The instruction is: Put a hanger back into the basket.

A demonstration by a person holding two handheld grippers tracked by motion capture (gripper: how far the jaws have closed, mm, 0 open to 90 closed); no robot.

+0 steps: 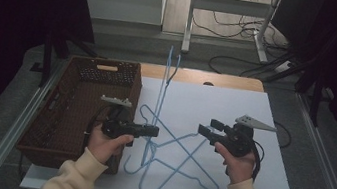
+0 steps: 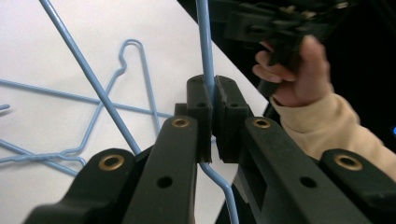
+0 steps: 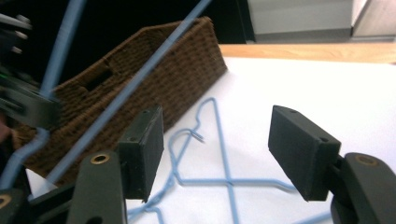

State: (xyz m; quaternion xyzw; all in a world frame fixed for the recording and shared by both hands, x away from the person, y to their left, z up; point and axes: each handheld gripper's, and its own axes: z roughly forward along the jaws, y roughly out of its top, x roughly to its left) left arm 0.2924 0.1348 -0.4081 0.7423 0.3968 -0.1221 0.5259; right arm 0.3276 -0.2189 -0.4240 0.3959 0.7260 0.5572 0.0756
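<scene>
A blue wire hanger [image 1: 163,88] stands nearly upright over the white tabletop [image 1: 235,104]. My left gripper [image 1: 154,132] is shut on its lower wire. In the left gripper view the jaws [image 2: 213,91] pinch that thin wire [image 2: 205,42] between their pads. Other blue hangers [image 1: 181,162] lie crossed on the table in front of me. To their right my right gripper [image 1: 208,127] hovers open and holds nothing. Its view shows the wide gap between its jaws [image 3: 217,149], with the flat hangers [image 3: 219,154] beneath and the held hanger's wire [image 3: 130,88] slanting across the left.
A brown wicker basket [image 1: 105,62] stands at the table's left, close behind my left hand. The wooden table edge [image 1: 209,78] runs along the back. Floor cables and a desk frame [image 1: 229,12] lie beyond. Dark curtains flank both sides.
</scene>
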